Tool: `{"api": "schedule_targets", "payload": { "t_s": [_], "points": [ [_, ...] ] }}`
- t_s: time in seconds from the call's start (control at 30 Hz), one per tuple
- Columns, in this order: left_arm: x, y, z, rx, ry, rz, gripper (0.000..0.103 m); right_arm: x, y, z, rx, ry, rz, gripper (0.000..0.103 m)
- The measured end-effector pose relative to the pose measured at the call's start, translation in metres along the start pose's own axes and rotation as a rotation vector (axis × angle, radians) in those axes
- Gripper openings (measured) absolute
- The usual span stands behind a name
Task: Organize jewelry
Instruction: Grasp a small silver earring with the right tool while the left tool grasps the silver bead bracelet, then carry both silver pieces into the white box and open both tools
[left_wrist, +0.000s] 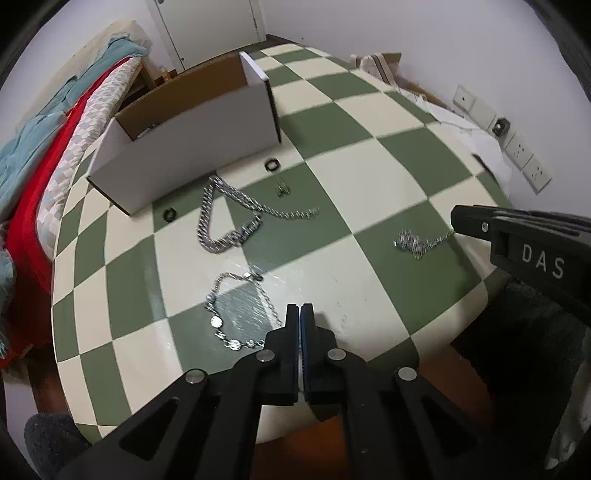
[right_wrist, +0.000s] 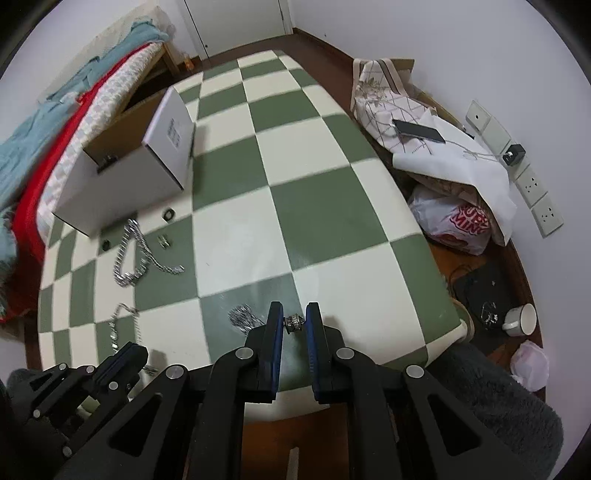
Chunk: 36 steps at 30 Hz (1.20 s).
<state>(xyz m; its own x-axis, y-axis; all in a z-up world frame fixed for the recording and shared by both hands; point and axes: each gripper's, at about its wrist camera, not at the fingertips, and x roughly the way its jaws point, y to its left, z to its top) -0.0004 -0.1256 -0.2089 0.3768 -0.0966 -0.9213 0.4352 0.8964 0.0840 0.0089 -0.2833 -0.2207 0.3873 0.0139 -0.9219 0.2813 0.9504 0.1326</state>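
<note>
On the green-and-cream checkered table (left_wrist: 332, 122) lie a thick silver chain (left_wrist: 229, 218), a thin necklace with round discs (left_wrist: 229, 310), two small dark rings (left_wrist: 272, 164) (left_wrist: 170, 215) and a small clip (left_wrist: 281, 188). An open white box (left_wrist: 192, 122) stands behind them at the left. My left gripper (left_wrist: 300, 314) is shut just right of the disc necklace, with nothing seen between its fingers. My right gripper (right_wrist: 294, 320) is shut on a silver bead at the end of a small silver chain (right_wrist: 242, 317), whose bunched rest lies on the table (left_wrist: 410, 240).
A bed with red and teal blankets (left_wrist: 37, 166) runs along the table's left side. On the floor to the right are bags (right_wrist: 454, 221), a phone (right_wrist: 419, 131) on a white sheet, a white cup (right_wrist: 521, 320) and dark cables. Wall sockets (left_wrist: 517, 147) sit at the right.
</note>
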Motion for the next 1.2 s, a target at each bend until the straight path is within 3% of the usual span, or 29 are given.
{"api": "schedule_targets", "payload": {
  "t_s": [0.43, 0.7, 0.8, 0.87, 0.93, 0.97, 1.07, 1.2],
  "points": [
    [-0.065, 0.074, 0.059, -0.161, -0.110, -0.092, 0.000, -0.060, 0.028, 0.050, -0.033, -0.100, 0.149, 0.013],
    [-0.093, 0.105, 0.088, -0.188, -0.177, -0.092, 0.000, -0.085, 0.046, 0.080, -0.066, -0.151, 0.193, 0.013],
    [-0.082, 0.110, 0.085, -0.198, -0.138, -0.134, 0.004, -0.087, 0.050, 0.083, -0.074, -0.161, 0.193, 0.013],
    [-0.061, 0.110, 0.076, -0.210, -0.071, -0.155, 0.010, -0.087, 0.050, 0.084, -0.071, -0.157, 0.193, 0.013],
    [-0.034, 0.109, 0.061, -0.238, 0.010, -0.187, 0.033, -0.082, 0.049, 0.080, -0.064, -0.143, 0.190, 0.013],
    [-0.022, 0.107, 0.052, -0.244, 0.037, -0.193, 0.039, -0.079, 0.048, 0.077, -0.060, -0.135, 0.188, 0.013],
    [0.000, 0.090, 0.024, -0.195, 0.071, -0.181, 0.040, -0.067, 0.040, 0.065, -0.046, -0.104, 0.177, 0.013],
    [0.013, 0.052, -0.004, -0.018, 0.079, -0.130, 0.040, -0.056, 0.024, 0.053, -0.016, -0.077, 0.160, 0.013]
  ]
}}
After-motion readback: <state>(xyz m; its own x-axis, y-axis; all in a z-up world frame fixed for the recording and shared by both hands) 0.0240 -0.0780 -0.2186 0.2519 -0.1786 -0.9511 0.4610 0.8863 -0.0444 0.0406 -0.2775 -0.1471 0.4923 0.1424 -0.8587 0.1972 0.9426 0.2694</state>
